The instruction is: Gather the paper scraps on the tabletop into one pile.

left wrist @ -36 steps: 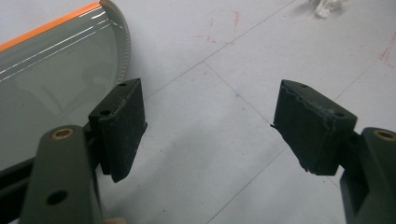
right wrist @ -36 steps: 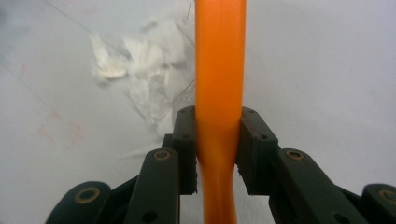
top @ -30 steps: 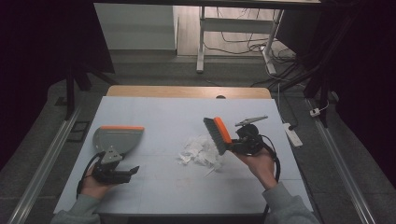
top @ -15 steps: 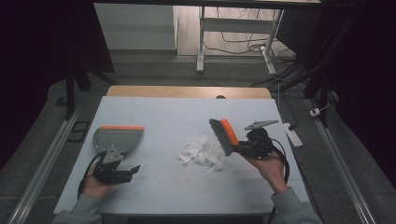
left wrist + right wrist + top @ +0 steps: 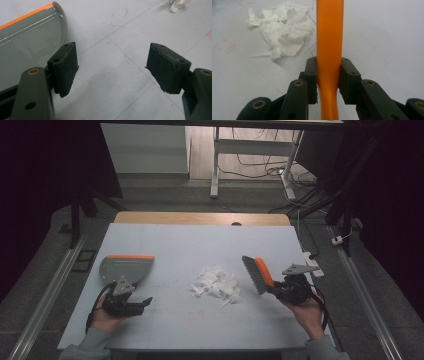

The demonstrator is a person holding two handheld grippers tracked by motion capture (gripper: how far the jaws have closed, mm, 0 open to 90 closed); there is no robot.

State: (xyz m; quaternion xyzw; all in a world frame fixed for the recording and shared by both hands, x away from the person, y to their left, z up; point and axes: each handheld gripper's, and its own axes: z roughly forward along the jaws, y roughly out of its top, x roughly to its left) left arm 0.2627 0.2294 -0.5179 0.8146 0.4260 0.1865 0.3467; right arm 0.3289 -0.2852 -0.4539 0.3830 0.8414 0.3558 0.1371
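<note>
The bristles of the brush (image 5: 257,274) are being cut off in the right gripper view, where its orange handle is being pinched by the right gripper (image 5: 328,80). Bare table (image 5: 180,240) is lying around the paper scraps (image 5: 216,282) beside it. The left gripper (image 5: 112,70), jaws spread and empty, is being held low beside the dustpan (image 5: 125,268).

No readable text, label, brand, number or sign anywhere here; the faint red marks on the pale grey tabletop (image 5: 117,23) are just scuffs, not letters.
</note>
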